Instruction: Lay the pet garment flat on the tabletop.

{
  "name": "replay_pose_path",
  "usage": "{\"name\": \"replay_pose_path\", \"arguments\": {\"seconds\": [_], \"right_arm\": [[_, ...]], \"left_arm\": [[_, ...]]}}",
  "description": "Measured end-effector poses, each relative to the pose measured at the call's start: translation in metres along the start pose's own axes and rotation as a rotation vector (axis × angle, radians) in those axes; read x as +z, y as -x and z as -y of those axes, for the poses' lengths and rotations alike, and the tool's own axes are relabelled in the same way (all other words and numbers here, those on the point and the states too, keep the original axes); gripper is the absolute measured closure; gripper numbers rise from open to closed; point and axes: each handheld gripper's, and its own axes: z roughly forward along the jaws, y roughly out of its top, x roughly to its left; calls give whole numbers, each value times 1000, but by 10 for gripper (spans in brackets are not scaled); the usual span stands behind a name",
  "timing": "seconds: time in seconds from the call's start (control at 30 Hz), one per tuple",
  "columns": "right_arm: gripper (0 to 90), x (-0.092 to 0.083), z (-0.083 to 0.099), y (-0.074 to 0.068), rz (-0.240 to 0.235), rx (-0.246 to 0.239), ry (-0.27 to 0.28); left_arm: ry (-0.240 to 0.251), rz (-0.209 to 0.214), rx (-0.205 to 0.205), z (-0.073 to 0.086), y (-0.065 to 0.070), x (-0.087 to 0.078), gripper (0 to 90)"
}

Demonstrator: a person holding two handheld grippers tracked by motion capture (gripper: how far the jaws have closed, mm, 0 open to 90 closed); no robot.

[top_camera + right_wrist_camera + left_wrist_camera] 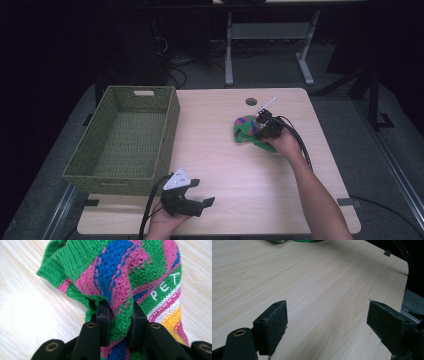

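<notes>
A knitted garment (246, 130) in green, pink, blue, white and yellow stripes lies crumpled at the table's right middle. My right gripper (263, 123) is shut on a fold of it; in the right gripper view the knitted garment (125, 277) bunches up between the two fingers (103, 315), which pinch it. White letters are stitched on it. My left gripper (196, 200) rests at the table's front edge, pointing right. Its pads (273, 325) stand wide apart over bare wood in the left gripper view, with nothing between them.
An olive woven basket (170, 125) stands at the table's left, nothing visible in it. The table (220, 165) has a round cable hole (251, 101) near its far edge. A black cable (300, 145) trails from the right gripper along the forearm.
</notes>
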Motion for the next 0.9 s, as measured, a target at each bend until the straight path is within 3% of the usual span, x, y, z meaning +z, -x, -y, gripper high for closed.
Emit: {"name": "replay_pose_path", "arguments": {"seconds": [0.5,0.9], "right_arm": [[750,-49,7,15,-100,88,121],[750,-88,19,0,-151,41,195]], "left_arm": [[-1,-5,-1,0,0,0,165],[0,-9,-2,1,-1,-1,165]]}}
